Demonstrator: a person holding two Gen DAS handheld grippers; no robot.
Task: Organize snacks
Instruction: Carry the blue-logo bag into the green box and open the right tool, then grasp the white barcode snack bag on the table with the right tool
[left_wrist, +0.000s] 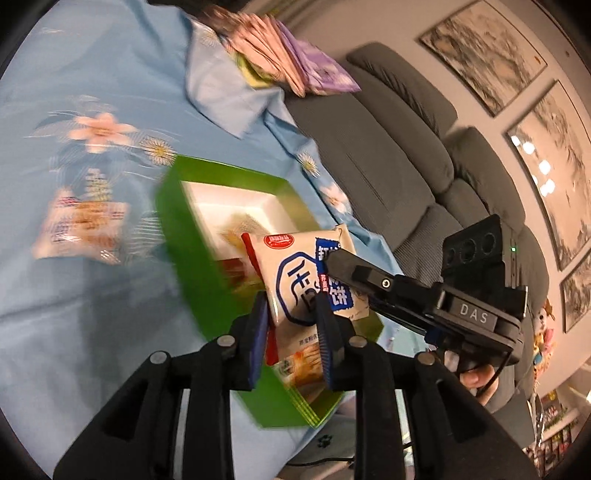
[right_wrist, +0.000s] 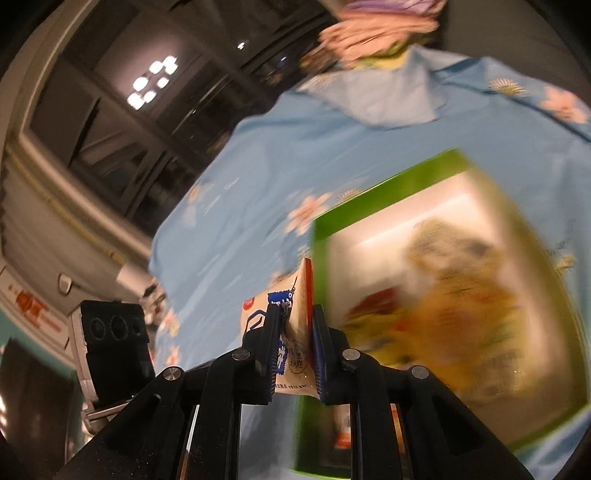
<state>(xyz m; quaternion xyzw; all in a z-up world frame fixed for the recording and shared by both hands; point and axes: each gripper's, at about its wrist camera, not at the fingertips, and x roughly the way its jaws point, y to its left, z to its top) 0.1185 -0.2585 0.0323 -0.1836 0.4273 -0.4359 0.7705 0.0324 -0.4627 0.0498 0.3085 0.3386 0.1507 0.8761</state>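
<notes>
A green box (left_wrist: 173, 229) with a white inside stands on the blue flowered cloth and holds several snack packets; it also shows in the right wrist view (right_wrist: 321, 266). A cream snack packet with blue print (left_wrist: 299, 273) hangs over the box. My right gripper (right_wrist: 295, 343) is shut on this packet (right_wrist: 295, 332); its finger (left_wrist: 354, 273) shows in the left wrist view. My left gripper (left_wrist: 293, 332) has its pads either side of the packet's lower part; whether they press it I cannot tell. Another packet (left_wrist: 81, 225) lies on the cloth to the left.
A pile of pink and purple packets (left_wrist: 288, 62) lies at the far end of the cloth (left_wrist: 92, 74); it also shows in the right wrist view (right_wrist: 376, 33). A grey sofa (left_wrist: 388, 147) stands to the right of the table. Both views are blurred.
</notes>
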